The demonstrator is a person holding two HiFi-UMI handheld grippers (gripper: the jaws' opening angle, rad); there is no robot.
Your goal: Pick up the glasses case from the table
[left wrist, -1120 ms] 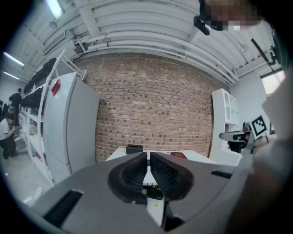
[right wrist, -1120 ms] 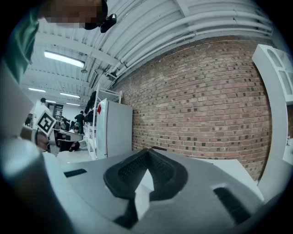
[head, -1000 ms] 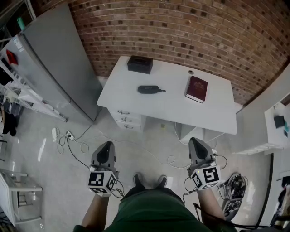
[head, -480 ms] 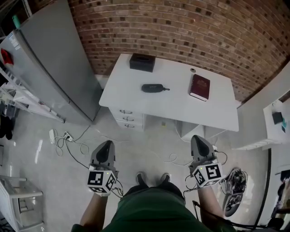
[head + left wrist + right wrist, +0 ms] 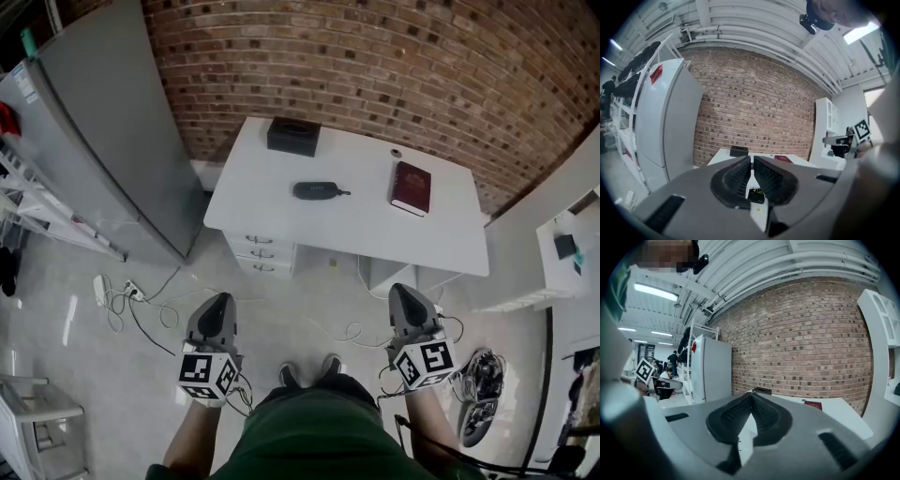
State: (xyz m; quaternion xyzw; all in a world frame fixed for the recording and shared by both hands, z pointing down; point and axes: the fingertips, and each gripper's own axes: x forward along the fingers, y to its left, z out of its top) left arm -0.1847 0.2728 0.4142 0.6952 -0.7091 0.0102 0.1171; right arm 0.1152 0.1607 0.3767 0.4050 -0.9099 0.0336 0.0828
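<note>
A dark oval glasses case (image 5: 315, 190) lies near the middle of the white desk (image 5: 272, 225), seen from above in the head view. My left gripper (image 5: 217, 307) and right gripper (image 5: 404, 296) are held low over the floor, well short of the desk, both pointing toward it. Each is shut with nothing between the jaws. In the left gripper view the left gripper (image 5: 752, 162) has its ribbed pads together, the desk far behind. The right gripper (image 5: 751, 400) likewise shows its pads meeting at the tips.
A black box (image 5: 292, 136) sits at the desk's back left and a maroon book (image 5: 411, 187) at its right. A grey fridge (image 5: 103, 141) stands left of the desk, a brick wall (image 5: 375, 66) behind. Cables (image 5: 131, 300) trail on the floor; white shelving (image 5: 572, 253) is at right.
Both grippers and the person have moved a little toward the desk. The jaws stayed shut.
</note>
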